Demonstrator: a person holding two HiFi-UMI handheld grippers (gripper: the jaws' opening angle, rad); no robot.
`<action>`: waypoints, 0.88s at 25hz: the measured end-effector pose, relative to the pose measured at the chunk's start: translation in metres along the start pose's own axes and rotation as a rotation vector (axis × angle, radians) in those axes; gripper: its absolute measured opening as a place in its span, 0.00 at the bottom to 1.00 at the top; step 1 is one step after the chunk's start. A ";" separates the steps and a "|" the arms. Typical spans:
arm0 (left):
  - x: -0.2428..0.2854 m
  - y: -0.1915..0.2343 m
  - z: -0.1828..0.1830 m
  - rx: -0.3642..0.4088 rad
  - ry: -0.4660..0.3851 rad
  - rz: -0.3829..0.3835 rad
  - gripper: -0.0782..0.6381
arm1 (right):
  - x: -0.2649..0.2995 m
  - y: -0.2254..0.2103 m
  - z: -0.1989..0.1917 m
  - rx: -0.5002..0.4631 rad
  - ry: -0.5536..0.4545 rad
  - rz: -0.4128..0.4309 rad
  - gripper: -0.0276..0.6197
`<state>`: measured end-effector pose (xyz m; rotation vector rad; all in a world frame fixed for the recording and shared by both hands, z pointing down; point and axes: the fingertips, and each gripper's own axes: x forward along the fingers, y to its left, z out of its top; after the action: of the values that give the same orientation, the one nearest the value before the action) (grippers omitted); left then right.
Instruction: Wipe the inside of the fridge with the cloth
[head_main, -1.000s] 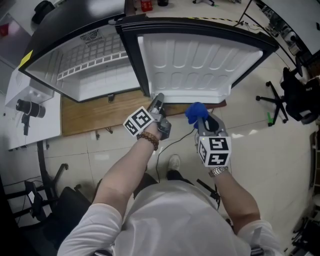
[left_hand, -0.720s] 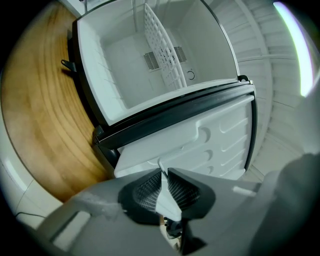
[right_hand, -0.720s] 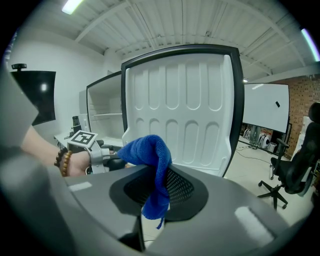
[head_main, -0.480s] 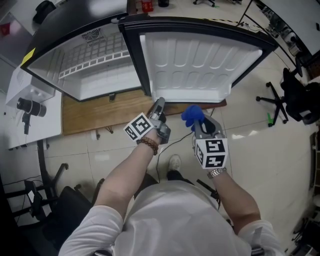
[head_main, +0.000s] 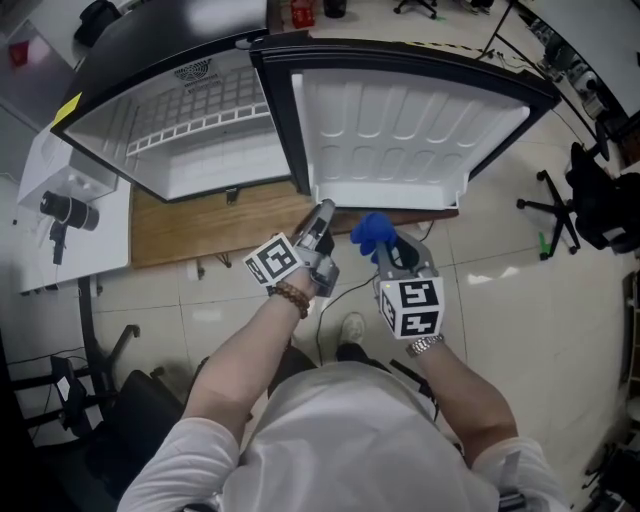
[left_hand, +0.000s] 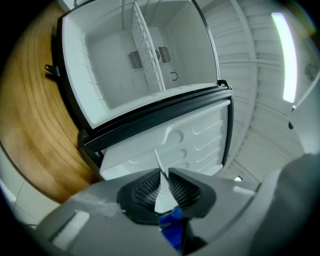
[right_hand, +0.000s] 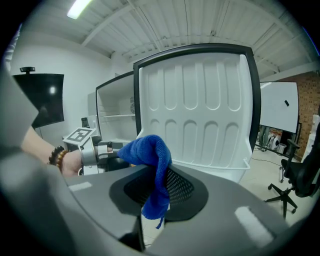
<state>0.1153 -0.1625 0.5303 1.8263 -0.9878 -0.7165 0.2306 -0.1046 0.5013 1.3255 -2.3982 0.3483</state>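
Drifted toward 9 o'clock, both of them: right gripper (head_main: 388, 252) clamped on the blue cloth (head_main: 372, 230), sitting at 6 o'clock of the open fridge door (head_main: 410, 130). Left gripper (head_main: 324, 212) jaws just cracked open, nothing between.

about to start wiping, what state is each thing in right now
fridge: open, wire shelf in place
fridge door: swung wide open
cloth: bunched, pinched in the right gripper
right gripper: shut on the cloth
left gripper: fingers just opened slightly, nothing between them
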 end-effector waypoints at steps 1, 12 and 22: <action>-0.001 -0.002 0.002 0.007 0.005 -0.001 0.18 | 0.003 0.004 0.000 0.000 -0.001 0.006 0.12; 0.005 -0.021 0.014 -0.041 0.044 -0.013 0.17 | 0.065 0.020 0.000 0.017 -0.020 0.023 0.12; 0.008 -0.024 0.022 -0.014 0.069 0.009 0.16 | 0.126 0.025 0.006 0.067 -0.045 0.069 0.12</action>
<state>0.1099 -0.1729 0.4987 1.8212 -0.9425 -0.6490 0.1466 -0.1892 0.5505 1.2950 -2.4947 0.4261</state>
